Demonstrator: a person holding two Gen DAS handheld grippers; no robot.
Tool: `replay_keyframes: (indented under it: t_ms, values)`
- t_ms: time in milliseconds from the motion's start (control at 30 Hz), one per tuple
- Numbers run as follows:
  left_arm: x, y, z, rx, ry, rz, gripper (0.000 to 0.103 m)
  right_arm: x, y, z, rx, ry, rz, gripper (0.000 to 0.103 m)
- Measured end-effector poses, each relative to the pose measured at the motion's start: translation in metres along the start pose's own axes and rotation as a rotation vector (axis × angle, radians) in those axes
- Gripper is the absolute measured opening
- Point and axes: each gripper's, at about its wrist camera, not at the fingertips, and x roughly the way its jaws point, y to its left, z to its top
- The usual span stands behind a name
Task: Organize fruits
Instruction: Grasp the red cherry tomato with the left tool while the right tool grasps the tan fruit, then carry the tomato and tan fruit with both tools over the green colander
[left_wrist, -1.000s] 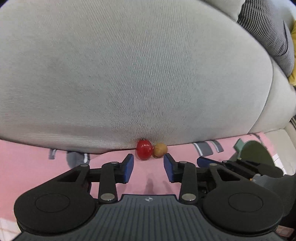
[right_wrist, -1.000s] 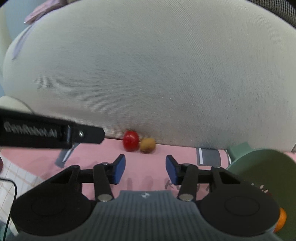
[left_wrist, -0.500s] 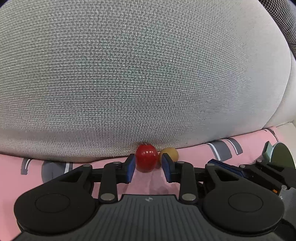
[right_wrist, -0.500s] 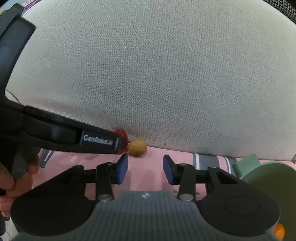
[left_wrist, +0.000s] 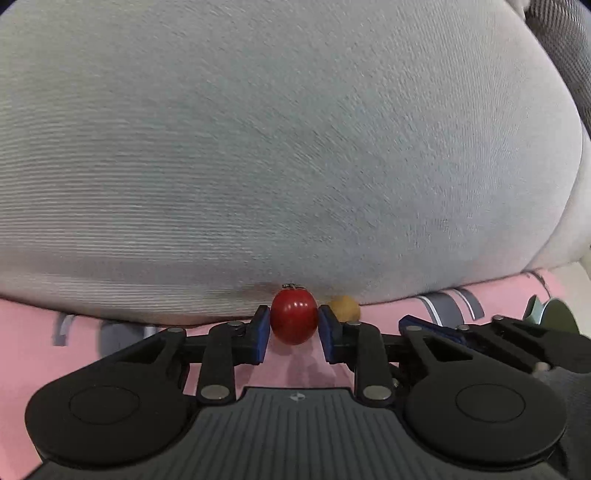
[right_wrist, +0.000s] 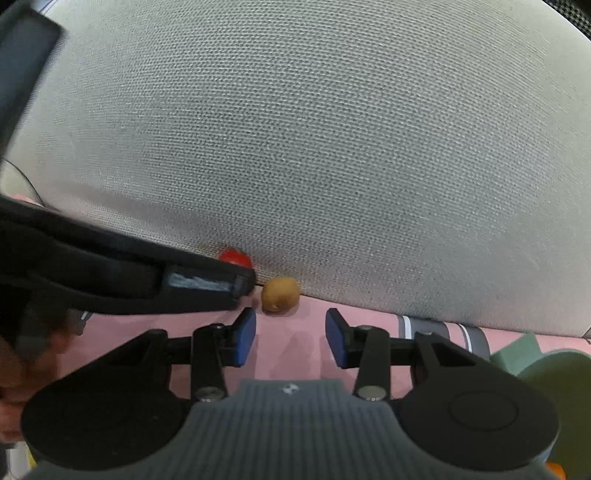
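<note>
Left gripper (left_wrist: 294, 330) sits low over the pink mat (left_wrist: 29, 354), its two blue pads (left_wrist: 261, 332) pressed against either side of a small red tomato (left_wrist: 294, 316); the tomato fills the gap between the pads, with its green stem end pointing up. The tomato lies at the foot of a large grey cushion (left_wrist: 280, 140) that fills most of both views. Just beside the tomato, on its right and slightly farther back, a small tan round fruit (left_wrist: 344, 308) rests on the mat against the cushion's lower edge; whether it touches the tomato I cannot tell. From the right wrist view, the right gripper (right_wrist: 290, 339) hovers just short of the tan fruit (right_wrist: 280, 295), jaws parted wide with nothing between the blue pads (right_wrist: 245, 338), pink mat (right_wrist: 291, 354) showing through the gap. The left gripper's black finger (right_wrist: 147, 284) crosses that view from the left, covering most of the tomato (right_wrist: 235, 257), only its top showing red above the finger. A bit of the person's hand (right_wrist: 14, 373) is visible at the left edge, blurred. At the lower right, a green bowl (right_wrist: 554, 373) stands on the mat; its rim also shows in the left wrist view (left_wrist: 554, 314) beyond the right gripper's linkage. Something orange (right_wrist: 556, 472) peeks in at the bottom right corner, too little visible to identify.
</note>
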Motion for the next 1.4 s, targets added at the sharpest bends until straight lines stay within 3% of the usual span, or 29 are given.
replay_keyframes:
  t_ms: [167, 433, 633, 700, 967, 1233, 1400]
  values:
    - [-0.026, 0.023, -0.001, -0.072, -0.039, 0.051, 0.031, 0.014, 0.015, 0.001, -0.015, -0.007, -0.020, 0.039]
    - [-0.047, 0.037, 0.001, -0.115, -0.070, 0.055, 0.031, 0.037, 0.023, -0.002, 0.013, -0.005, -0.026, 0.039]
    - [-0.063, 0.043, 0.001, -0.105, -0.074, 0.061, 0.031, 0.052, 0.027, 0.001, 0.015, -0.003, -0.030, 0.023]
    - [-0.067, 0.043, 0.001, -0.101, -0.074, 0.067, 0.031, 0.050, 0.024, 0.002, 0.016, -0.002, -0.024, 0.023]
    - [-0.088, 0.021, 0.001, -0.058, -0.090, 0.093, 0.031, 0.012, 0.026, -0.005, 0.010, -0.045, -0.006, 0.023]
    - [-0.137, 0.009, -0.004, -0.034, -0.126, 0.106, 0.031, -0.038, 0.026, -0.015, 0.021, -0.092, 0.020, 0.023]
    - [-0.150, -0.023, -0.018, -0.001, -0.147, 0.104, 0.031, -0.068, 0.017, -0.020, 0.025, -0.130, 0.045, 0.023]
